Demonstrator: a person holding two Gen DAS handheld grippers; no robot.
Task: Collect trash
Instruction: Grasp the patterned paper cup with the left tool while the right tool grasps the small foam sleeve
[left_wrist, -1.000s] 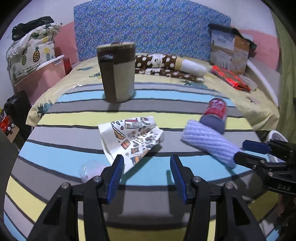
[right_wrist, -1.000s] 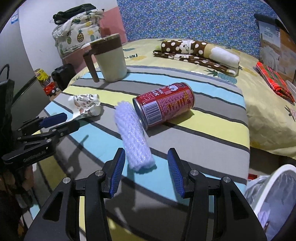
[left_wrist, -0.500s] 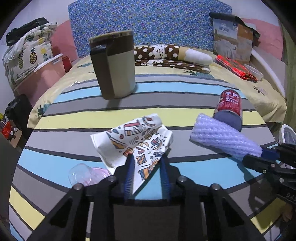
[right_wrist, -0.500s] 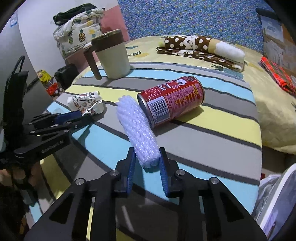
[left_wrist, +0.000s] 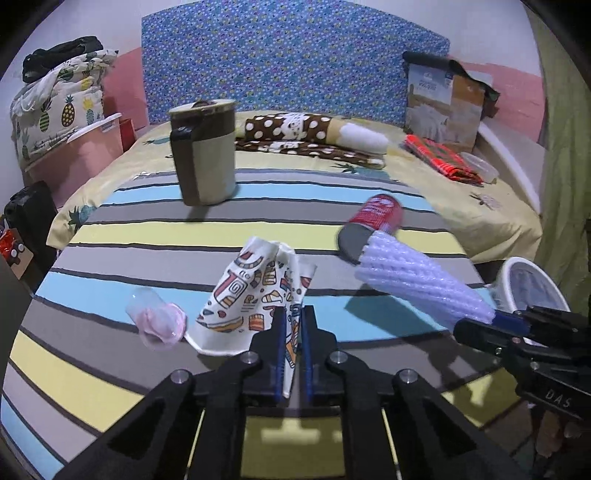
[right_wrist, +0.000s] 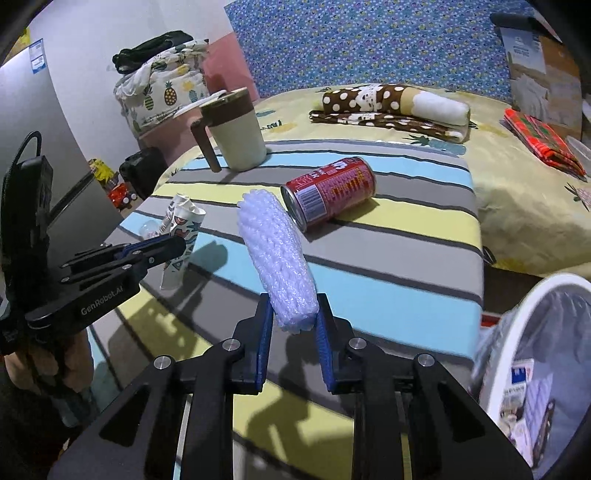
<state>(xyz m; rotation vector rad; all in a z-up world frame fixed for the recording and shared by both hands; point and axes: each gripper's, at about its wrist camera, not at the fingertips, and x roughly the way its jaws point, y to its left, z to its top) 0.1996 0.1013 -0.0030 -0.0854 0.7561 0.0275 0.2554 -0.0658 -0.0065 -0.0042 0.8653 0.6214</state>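
Observation:
My left gripper (left_wrist: 292, 321) is shut on the corner of a white printed paper wrapper (left_wrist: 255, 299) and holds it lifted off the striped table; both show in the right wrist view (right_wrist: 159, 249), wrapper (right_wrist: 181, 229). My right gripper (right_wrist: 293, 317) is shut on the near end of a pale blue foam net sleeve (right_wrist: 275, 254), raised off the table; the sleeve also shows in the left wrist view (left_wrist: 417, 284). A red drink can (right_wrist: 328, 192) lies on its side behind the sleeve. A clear plastic cup with pink inside (left_wrist: 157, 319) lies left of the wrapper.
A beige and brown mug (left_wrist: 205, 151) stands at the back of the striped table (left_wrist: 147, 236). A white bin lined with a bag (right_wrist: 535, 354) stands off the table's right edge. A bed (left_wrist: 461, 199) with folded cloths lies behind.
Both grippers closed, the left on the wrapper and the right on the foam sleeve, and both have lifted their items off the table.

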